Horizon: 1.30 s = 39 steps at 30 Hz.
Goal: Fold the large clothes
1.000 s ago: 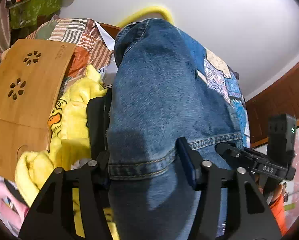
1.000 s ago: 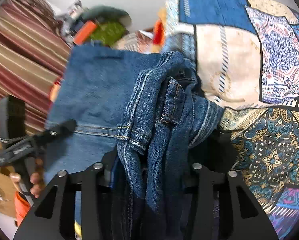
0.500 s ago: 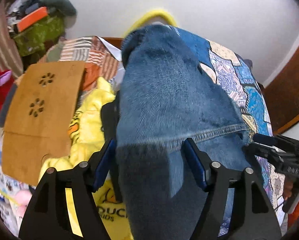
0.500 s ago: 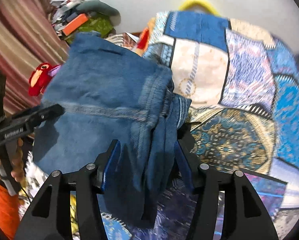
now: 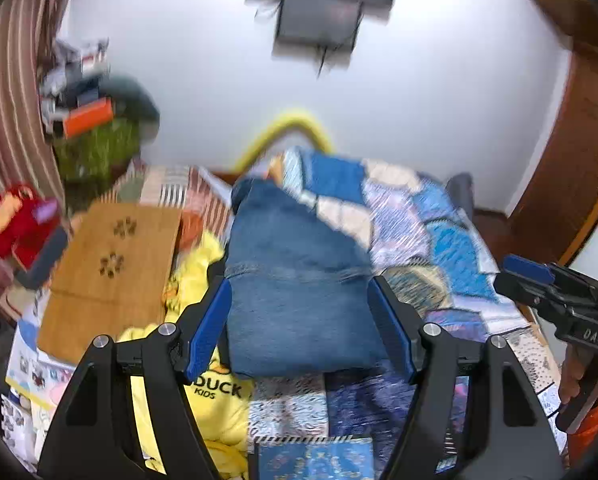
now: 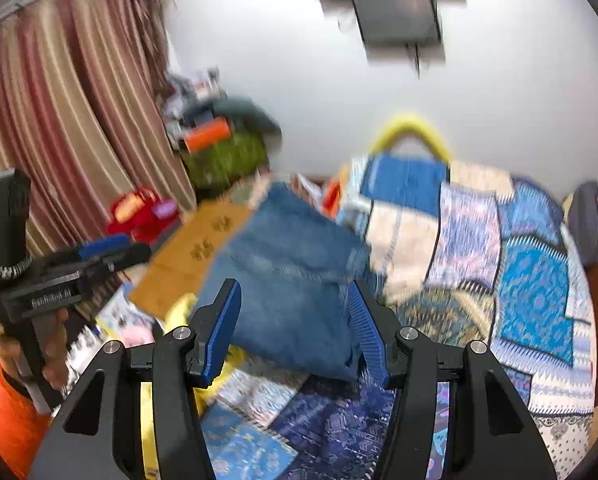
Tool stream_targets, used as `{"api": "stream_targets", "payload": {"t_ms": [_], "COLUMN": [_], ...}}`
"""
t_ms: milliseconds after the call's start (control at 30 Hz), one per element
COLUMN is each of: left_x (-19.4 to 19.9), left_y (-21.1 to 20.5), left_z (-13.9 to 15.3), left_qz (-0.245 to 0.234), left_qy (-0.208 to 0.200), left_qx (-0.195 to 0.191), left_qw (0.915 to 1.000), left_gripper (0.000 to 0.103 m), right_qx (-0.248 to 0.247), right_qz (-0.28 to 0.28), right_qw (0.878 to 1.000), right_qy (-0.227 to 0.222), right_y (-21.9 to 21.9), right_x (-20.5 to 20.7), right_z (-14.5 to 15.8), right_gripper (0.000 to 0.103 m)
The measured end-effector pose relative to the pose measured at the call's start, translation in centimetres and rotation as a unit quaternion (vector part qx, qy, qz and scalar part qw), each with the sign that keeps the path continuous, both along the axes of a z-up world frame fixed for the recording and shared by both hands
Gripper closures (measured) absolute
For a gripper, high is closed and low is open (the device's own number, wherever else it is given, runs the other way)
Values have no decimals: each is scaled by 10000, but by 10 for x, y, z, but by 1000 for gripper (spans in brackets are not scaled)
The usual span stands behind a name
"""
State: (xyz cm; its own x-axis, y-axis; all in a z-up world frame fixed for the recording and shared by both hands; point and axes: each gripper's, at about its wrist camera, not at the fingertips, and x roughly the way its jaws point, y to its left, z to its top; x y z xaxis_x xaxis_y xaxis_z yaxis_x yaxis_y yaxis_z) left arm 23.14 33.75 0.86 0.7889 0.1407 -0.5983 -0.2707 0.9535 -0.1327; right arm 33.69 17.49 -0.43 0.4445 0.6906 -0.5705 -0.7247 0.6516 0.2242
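A folded pair of blue jeans (image 5: 295,284) lies on the patchwork bedspread (image 5: 431,236); it also shows in the right wrist view (image 6: 291,280). My left gripper (image 5: 299,320) is open and empty, drawn back from the jeans, its blue pads either side of them in view. My right gripper (image 6: 293,328) is open and empty, also back from the jeans. Each gripper appears at the edge of the other's view: the right one (image 5: 539,280), the left one (image 6: 99,252).
A wooden lap board (image 5: 111,272) and yellow duck clothing (image 5: 203,380) lie left of the jeans. A red toy (image 5: 15,220), striped curtain (image 6: 59,120) and cluttered pile (image 5: 95,120) stand at left. A wall-mounted box (image 5: 319,12) hangs above. A wooden door (image 5: 579,160) is at right.
Both grippers opened, let go of the jeans and pulled back. The folded jeans now rest on the bed.
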Motion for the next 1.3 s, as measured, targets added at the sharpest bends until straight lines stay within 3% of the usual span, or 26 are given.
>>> {"api": "stream_targets", "payload": {"t_ms": [233,367,500,700,800,867,967,1300], "left_x": [-81,-125,-154,-180,-188,-191,-199,-201], "left_y": [-69,-106,-138,-171,-183,-187,-189,-177], "left_z": [47,55,52,42,37,34,31,18], "left_qz": [-49,166,345,567,669,753,873,979], "left_qy": [-1080,-1610,-1863,-2077,-2127,-2130,-2166,-2051], "left_qx": [515,893,1278,1542,1572,1597,1521,1208], "left_qw": [9928,9828,9735,9643,9621,9610,9604,9663], "left_gripper": [33,33,33,32,21,13,1,1], "right_qx": [694,913,1042,1064,1026,957,940,701], "right_qz": [-127,-153,-296,-564,-667,-780,-926,-980], "right_qw": [9919,9846,9775,9711,9722,9722,9704,9705], "right_qy": [-1061,-1486,-1811,-2059,-1995,-1990,-2024,-2087], "right_y": [-44,-61,-75,-80,-82,-82,-88,-92], "right_x": [-72,-109,-136,-156,-157,-156,-159,-162], "right_z": [44,52,52,42,38,37,35,36], "right_gripper": [51,51,51,50,47,32,21,16]}}
